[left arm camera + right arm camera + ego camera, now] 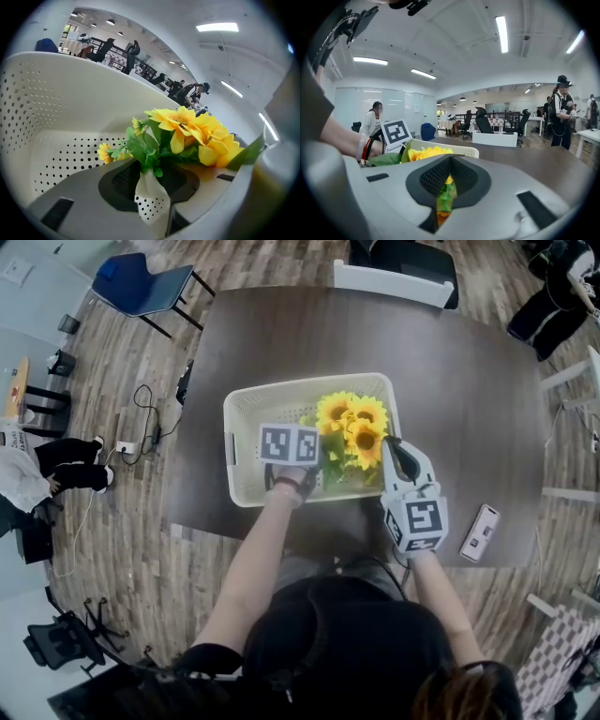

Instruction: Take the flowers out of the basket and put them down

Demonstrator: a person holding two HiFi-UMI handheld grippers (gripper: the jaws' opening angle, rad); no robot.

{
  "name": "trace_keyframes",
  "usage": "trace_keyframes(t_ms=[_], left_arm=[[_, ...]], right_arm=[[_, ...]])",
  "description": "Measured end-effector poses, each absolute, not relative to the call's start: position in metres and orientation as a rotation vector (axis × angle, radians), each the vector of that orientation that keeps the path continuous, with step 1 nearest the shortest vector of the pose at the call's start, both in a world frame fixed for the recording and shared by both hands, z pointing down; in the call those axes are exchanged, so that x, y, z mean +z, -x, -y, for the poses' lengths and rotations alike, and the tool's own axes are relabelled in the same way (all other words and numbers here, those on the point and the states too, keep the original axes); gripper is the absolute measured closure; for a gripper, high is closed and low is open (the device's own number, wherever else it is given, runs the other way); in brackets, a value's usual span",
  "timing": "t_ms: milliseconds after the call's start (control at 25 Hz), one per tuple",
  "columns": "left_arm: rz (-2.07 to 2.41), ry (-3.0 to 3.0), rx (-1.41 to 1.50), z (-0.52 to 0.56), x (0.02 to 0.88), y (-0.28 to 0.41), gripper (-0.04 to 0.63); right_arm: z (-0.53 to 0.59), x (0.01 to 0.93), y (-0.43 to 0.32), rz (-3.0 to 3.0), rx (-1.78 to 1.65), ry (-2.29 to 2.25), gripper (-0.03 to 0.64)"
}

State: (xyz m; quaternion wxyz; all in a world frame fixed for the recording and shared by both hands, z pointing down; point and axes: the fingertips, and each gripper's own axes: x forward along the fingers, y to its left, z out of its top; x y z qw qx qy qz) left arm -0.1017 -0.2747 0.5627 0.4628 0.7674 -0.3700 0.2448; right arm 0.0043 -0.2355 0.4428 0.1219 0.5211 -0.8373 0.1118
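On a dark table [469, 381] in a big office, a white basket [246, 413] with yellow flowers [354, 427] inside. Grabbing step: left claw [149, 165] tipped down into the basket, pinched on the green stems [146, 157]; right claw [449, 168] nearly level by the right wall, almost shut on a leaf [446, 197]. Next, lift gently over the wall, then set down

A broad dark-brown surface [469, 381] fills the middle, and a small white device [481, 532] lies near its right edge. Off to the far left there's a blue chair [141, 282]; a white chair [392, 282] is tucked in on the far side. Down on the wood-plank floor [112, 549] at left, a cable [145, 404] runs to a power strip [125, 447]. One person [37, 474] sits at left, and another [553, 296] is far right.
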Motion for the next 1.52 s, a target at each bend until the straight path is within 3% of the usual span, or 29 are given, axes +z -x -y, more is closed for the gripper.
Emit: trace_keyframes(t_ms=[600, 680, 960, 1120, 1520], left_arm=[[0.922, -1.968, 0.459, 0.272, 0.513, 0.124, 0.48], [0.916, -1.991, 0.441, 0.271, 0.505, 0.122, 0.48], [0.89, -2.054, 0.436, 0.269, 0.489, 0.115, 0.483], [0.864, -2.075, 0.427, 0.265, 0.482, 0.113, 0.486], [0.818, -2.157, 0.461, 0.261, 0.464, 0.102, 0.488]], right_arm=[[0.248, 0.454, -0.002, 2.338, 0.333, -1.403, 0.571], [0.247, 0.451, 0.005, 2.373, 0.331, -1.377, 0.534], [0.25, 0.446, 0.023, 2.498, 0.529, -1.315, 0.534], [0.249, 0.442, 0.033, 2.55, 0.67, -1.303, 0.583], [0.239, 0.429, 0.024, 2.576, 0.679, -1.4, 0.588]])
